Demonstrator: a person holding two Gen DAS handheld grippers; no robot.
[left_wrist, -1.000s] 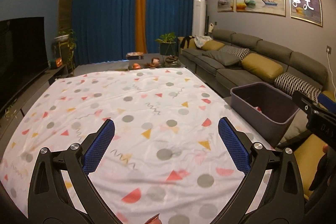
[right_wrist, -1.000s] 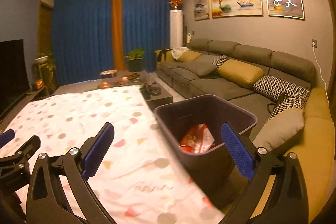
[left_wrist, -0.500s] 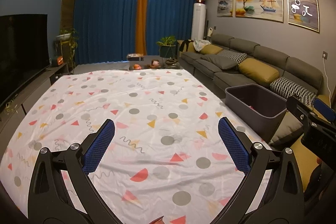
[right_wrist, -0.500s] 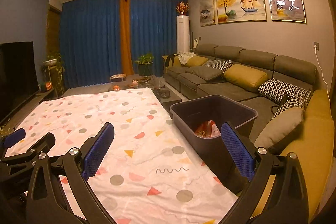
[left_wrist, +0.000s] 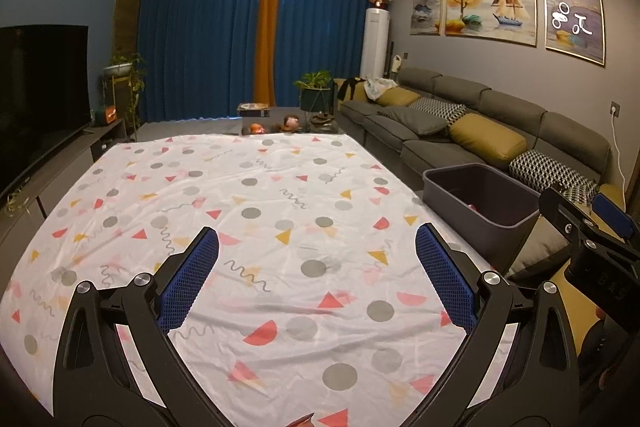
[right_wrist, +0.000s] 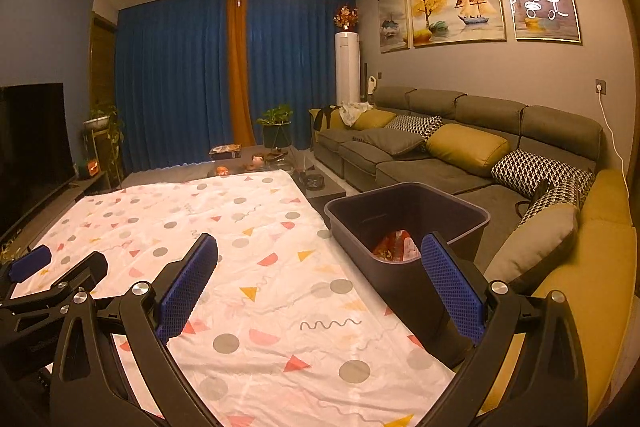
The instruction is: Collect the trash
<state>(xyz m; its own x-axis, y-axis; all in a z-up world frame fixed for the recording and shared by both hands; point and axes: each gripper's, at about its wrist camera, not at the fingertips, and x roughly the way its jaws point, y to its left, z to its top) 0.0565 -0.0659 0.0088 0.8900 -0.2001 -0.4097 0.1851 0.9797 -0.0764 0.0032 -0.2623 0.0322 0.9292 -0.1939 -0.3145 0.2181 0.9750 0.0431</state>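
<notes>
- Above the near end of the bench, the left claw (left_wrist: 316, 279) hangs with its blue-padded fingers (left_wrist: 188, 283) spread wide and nothing between them.
- Beside it, the right claw (right_wrist: 320, 283) is equally wide apart and holds nothing; its right finger (right_wrist: 452, 291) lies in front of the bin's near wall in the right wrist view.
- Each claw shows at the edge of the other's view, the two held side by side.
- Under both lies a white cloth (left_wrist: 280, 227) printed with grey dots, red and yellow triangles and squiggles, covering the bench.
- A dark grey bin (right_wrist: 472, 215) stands just off the bench's right edge, between bench and sofa (right_wrist: 460, 147).
- Inside the bin rests red and white trash (right_wrist: 396, 245), seen as crumpled packaging; from the left wrist only a red sliver shows.
- Farther out: blue curtains (left_wrist: 200, 39), a television (left_wrist: 40, 87) at left, three paintings (right_wrist: 460, 7) over the sofa.
</notes>
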